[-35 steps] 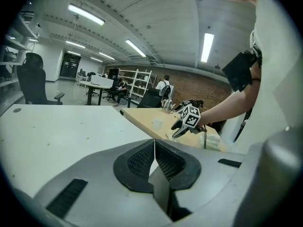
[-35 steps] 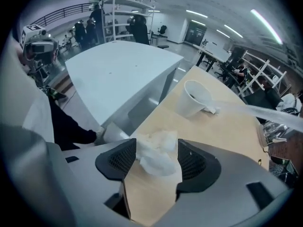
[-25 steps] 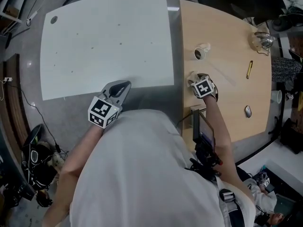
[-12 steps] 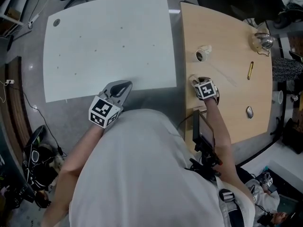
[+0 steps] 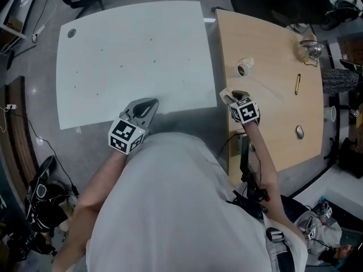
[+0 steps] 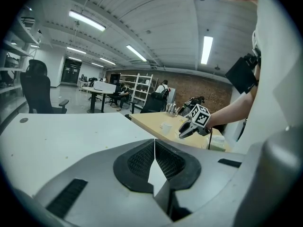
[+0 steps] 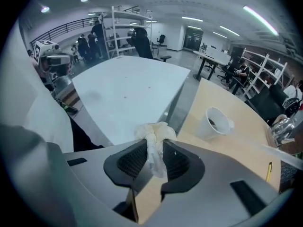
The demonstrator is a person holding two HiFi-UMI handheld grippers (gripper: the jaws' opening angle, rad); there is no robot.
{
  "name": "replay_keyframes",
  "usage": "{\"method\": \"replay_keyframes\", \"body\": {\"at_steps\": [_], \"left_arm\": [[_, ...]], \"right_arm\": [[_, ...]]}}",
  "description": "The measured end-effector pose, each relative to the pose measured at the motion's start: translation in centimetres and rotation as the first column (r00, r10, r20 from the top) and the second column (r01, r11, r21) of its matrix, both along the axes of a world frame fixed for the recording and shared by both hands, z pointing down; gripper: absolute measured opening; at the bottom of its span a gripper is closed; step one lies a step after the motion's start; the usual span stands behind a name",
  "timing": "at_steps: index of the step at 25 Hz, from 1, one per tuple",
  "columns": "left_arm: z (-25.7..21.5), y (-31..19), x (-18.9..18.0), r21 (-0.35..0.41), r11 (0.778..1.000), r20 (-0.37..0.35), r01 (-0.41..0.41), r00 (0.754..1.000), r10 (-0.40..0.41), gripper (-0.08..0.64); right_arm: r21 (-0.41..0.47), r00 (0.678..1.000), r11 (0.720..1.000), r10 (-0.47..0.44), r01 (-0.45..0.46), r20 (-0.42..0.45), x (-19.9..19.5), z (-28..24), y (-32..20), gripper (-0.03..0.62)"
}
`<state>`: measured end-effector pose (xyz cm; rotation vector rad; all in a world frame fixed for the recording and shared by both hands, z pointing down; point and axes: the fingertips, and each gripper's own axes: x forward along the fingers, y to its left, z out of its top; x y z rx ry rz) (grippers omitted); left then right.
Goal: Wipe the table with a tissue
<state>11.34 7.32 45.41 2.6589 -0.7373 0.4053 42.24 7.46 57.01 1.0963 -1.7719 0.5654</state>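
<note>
A crumpled white tissue (image 7: 154, 141) is pinched between the jaws of my right gripper (image 7: 154, 159), which is shut on it. In the head view this gripper (image 5: 231, 97) hangs over the left edge of the wooden table (image 5: 272, 118), and the tissue (image 5: 225, 95) sticks out toward the gap between the tables. The white table (image 5: 130, 55) lies to the left, with a few small specks on it. At its near edge, my left gripper (image 5: 148, 104) is shut with nothing in it; its pads (image 6: 142, 160) meet at the tips.
A paper cup (image 5: 244, 68) lies on its side on the wooden table just beyond my right gripper. Farther right are a yellow pen (image 5: 298, 84), a small grey object (image 5: 299, 132) and a glass item (image 5: 309, 50). Office chairs stand beyond both tables.
My right gripper has closed on the tissue and lifted it off the wooden table, shifting slightly toward the table's left edge. The left gripper has stayed shut at the white table's near edge.
</note>
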Motion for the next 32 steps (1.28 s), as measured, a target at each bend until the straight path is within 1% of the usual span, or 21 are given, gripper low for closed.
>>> {"method": "replay_keyframes", "body": {"at_steps": [6,9,12,16,19,22,25,28,32], "left_arm": [[0.6,-0.4,-3.5,-0.004,1.0,-0.011,0.006,1.0,-0.006,0.009],[0.9,-0.6,-5.4,-0.009,1.0,-0.012,0.004,1.0,-0.004,0.011],[0.9,-0.9,-7.5,-0.006,1.0,-0.013,0.0,1.0,0.0,0.011],[1.1,-1.0,-10.3,-0.004,1.0,-0.013,0.004,1.0,-0.004,0.011],[1.4,-1.1,-11.9,-0.011,1.0,-0.014,-0.001,1.0,0.001,0.009],[2.3,-1.1,-12.9,-0.024,1.0,-0.008,-0.013,1.0,0.013,0.009],[3.0,-1.1,-12.9,-0.04,0.999,0.001,-0.021,1.0,0.021,0.011],[3.1,-1.3,-12.1,-0.05,0.998,0.001,-0.035,0.999,0.035,0.009],[2.9,-2.3,-10.5,-0.046,0.998,0.012,-0.045,0.999,0.046,0.011]], "right_arm": [[0.084,0.995,0.994,-0.071,0.065,0.072,-7.9,-2.6,-1.4,0.109],[0.093,0.991,0.993,-0.086,0.076,0.106,-11.3,-3.1,-1.8,0.109],[0.091,0.989,0.995,-0.057,0.045,0.137,-14.0,-2.9,-1.6,0.109],[0.081,0.98,0.996,0.031,-0.048,0.198,-17.1,-1.6,-0.1,0.109],[0.069,0.977,0.994,0.064,-0.079,0.203,-18.9,-0.5,1.0,0.109],[0.08,0.98,0.992,0.079,-0.095,0.184,-19.5,-0.2,1.6,0.109],[0.075,0.981,0.991,0.101,-0.115,0.163,-18.9,0.1,2.1,0.109],[0.065,0.983,0.989,0.12,-0.13,0.137,-17.3,0.4,2.1,0.109],[0.064,0.988,0.99,0.117,-0.124,0.102,-15.1,0.9,0.4,0.106]]}}
